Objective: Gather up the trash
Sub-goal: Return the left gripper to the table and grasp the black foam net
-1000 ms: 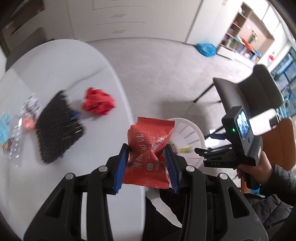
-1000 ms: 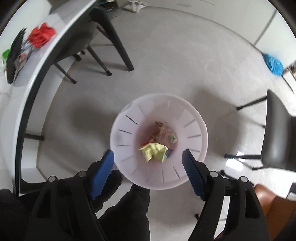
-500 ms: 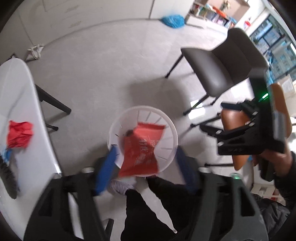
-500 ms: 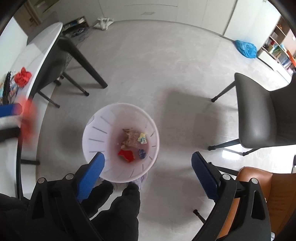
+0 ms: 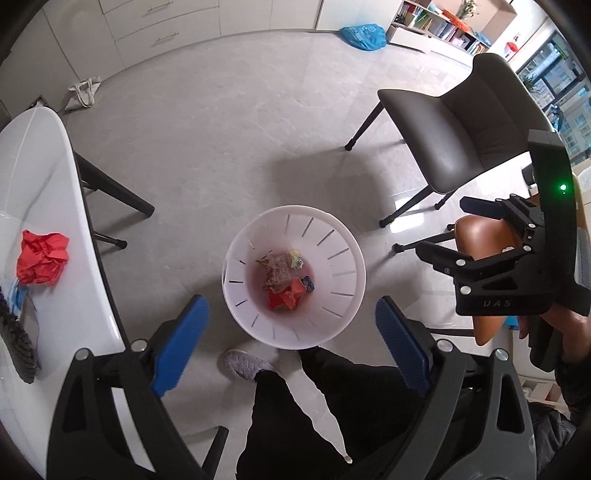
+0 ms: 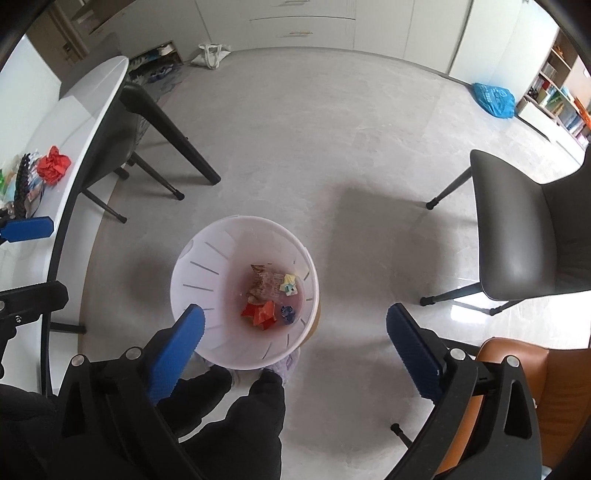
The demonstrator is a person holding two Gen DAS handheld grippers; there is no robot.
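a: why do both tongs hang over the bin?
b: it's the drop spot. left gripper and right gripper are opening, nothing between them.
a: the trash?
b: red wrapper at the bin's bottom, mid-frame; red wad on the table, left edge.

grey chair, blue bag and tote bag on the floor

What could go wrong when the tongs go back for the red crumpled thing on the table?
1. The crumpled red wrapper lies close to the white table's edge; a nudge could push it onto the floor.
2. The white bin stands right by the person's shoe; a step could tip it and spill the trash.
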